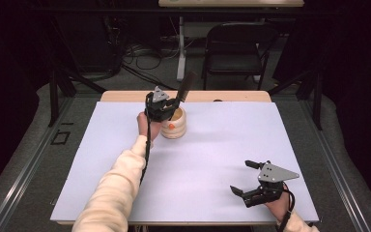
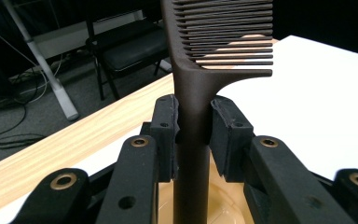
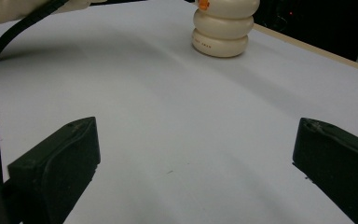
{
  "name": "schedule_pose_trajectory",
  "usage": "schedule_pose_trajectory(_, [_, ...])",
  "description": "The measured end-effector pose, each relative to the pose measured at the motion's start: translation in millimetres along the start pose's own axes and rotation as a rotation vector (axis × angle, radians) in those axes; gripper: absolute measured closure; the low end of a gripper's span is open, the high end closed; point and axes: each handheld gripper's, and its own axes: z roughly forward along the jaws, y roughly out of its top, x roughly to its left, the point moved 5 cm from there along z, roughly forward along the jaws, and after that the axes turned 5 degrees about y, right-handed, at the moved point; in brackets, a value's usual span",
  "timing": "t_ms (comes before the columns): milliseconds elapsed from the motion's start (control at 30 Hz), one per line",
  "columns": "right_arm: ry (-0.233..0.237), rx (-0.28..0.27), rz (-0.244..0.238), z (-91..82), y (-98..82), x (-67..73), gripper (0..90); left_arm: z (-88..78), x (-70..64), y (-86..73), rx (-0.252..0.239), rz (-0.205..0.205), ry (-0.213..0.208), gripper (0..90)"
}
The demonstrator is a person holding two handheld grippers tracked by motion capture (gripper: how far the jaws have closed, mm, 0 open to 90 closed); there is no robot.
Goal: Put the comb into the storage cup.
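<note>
We see the left gripper clamped on one dark comb above one cream holder. The right gripper rests low, jaws wide apart.

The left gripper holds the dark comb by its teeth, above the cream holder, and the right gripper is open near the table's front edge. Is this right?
Not quite. The left gripper grips the comb by its handle, not its teeth, as the left gripper view shows. The cream holder and the open right gripper are as stated.
</note>
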Motion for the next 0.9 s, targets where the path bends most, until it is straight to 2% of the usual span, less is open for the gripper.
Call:
schedule_pose_trajectory(300, [-0.003,0.000,-0.002,-0.7,0.2,-0.1,0.2,1.5,-0.1,-2.4,0.010,0.001,-0.001,72.3])
schedule_pose_trajectory(567, [-0.001,0.002,-0.002,-1.0,0.1,-0.2,0.2,2.0,1.0,-4.5,0.005,-0.024,-0.002,72.3])
schedule_pose_trajectory(900, [0.000,-0.001,0.001,-0.3,-0.1,-0.5,0.2,3.8,3.7,-11.2,0.024,-0.029,0.008,72.3])
